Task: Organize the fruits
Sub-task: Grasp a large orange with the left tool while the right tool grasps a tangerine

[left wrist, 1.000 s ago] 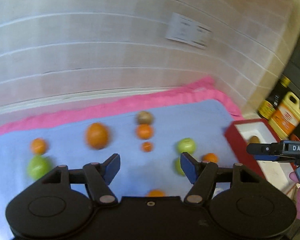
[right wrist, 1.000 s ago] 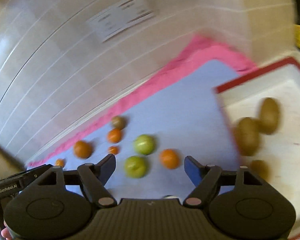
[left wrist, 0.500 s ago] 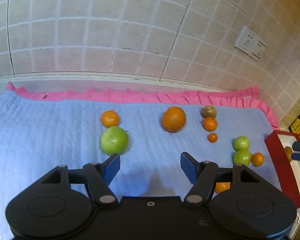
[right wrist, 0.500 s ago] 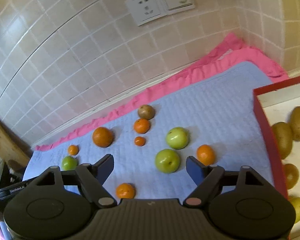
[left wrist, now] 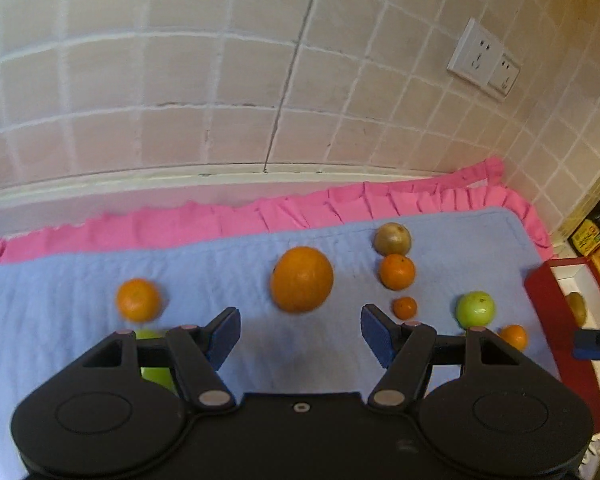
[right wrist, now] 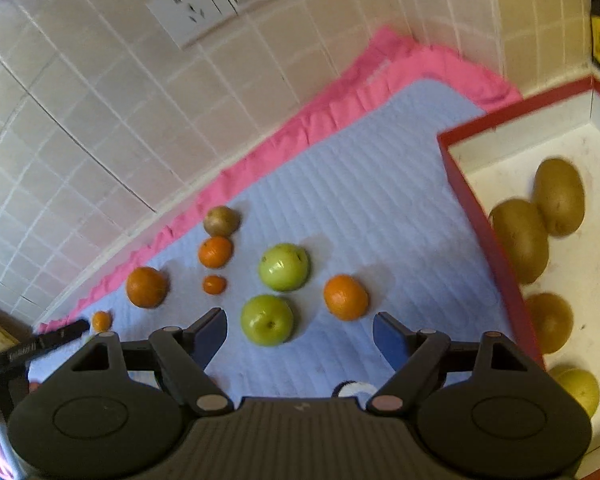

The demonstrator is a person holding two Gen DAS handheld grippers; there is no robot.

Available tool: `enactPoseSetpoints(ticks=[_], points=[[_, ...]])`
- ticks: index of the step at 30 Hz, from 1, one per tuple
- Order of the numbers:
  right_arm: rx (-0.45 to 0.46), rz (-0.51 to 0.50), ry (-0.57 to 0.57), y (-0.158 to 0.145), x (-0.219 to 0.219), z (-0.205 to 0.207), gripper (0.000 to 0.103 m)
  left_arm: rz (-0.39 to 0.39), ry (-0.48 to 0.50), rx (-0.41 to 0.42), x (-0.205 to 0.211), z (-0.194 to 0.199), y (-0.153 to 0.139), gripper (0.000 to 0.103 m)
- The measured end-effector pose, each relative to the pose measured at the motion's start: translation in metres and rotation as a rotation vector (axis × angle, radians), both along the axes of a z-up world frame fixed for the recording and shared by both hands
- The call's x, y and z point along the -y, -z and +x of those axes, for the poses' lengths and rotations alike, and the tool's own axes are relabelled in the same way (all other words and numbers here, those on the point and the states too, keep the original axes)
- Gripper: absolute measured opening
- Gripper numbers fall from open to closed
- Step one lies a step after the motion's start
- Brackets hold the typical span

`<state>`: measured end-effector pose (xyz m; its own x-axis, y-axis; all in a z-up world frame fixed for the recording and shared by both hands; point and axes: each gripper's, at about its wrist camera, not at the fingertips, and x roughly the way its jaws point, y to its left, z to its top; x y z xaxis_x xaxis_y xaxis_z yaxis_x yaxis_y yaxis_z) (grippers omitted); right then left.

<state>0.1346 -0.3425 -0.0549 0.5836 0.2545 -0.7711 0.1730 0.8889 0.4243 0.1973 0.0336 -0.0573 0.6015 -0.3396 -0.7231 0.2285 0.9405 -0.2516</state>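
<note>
Fruit lies scattered on a blue quilted mat (left wrist: pixel 60 320). My left gripper (left wrist: pixel 300 338) is open just in front of a large orange (left wrist: pixel 302 279), with nothing between its fingers. A smaller orange (left wrist: pixel 138 299) lies to its left, and a green apple (left wrist: pixel 156 372) is half hidden behind the left finger. My right gripper (right wrist: pixel 300 338) is open above the mat, with a green apple (right wrist: pixel 267 320) and an orange (right wrist: pixel 345 297) just beyond its fingertips. A second green apple (right wrist: pixel 284 267) lies further back. Several kiwis (right wrist: pixel 520 236) rest in the red-rimmed white box (right wrist: pixel 496 240).
A brown kiwi (left wrist: pixel 392 239), a mandarin (left wrist: pixel 397 271) and a tiny orange (left wrist: pixel 405 307) line up at the mat's right. A pink frill (left wrist: pixel 260 216) edges the mat against the tiled wall with sockets (right wrist: pixel 216 0). Bottles (left wrist: pixel 596 248) stand behind the box.
The left gripper swung left, then moved forward and down toward the large orange; the green apple slid behind its left finger. The right gripper dipped closer to the mat.
</note>
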Motion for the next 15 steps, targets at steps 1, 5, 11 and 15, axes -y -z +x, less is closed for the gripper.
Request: enactPoseSetpoints(ticks=[1, 5, 11, 15], points=[[-0.009, -0.008, 0.000, 0.003, -0.002, 0.003, 0.082, 0.007, 0.007, -0.006, 0.003, 0.005, 0.003, 0.079], [-0.033, -0.043, 0.009, 0.011, -0.006, 0.011, 0.082, 0.005, 0.041, -0.049, 0.013, 0.024, 0.020, 0.079], [-0.071, -0.038, 0.107, 0.023, 0.000, 0.024, 0.081, 0.033, 0.058, -0.072, 0.032, 0.052, 0.035, 0.079], [-0.077, -0.020, 0.177, 0.027, 0.006, 0.030, 0.081, 0.060, 0.051, -0.090, 0.043, 0.064, 0.047, 0.080]])
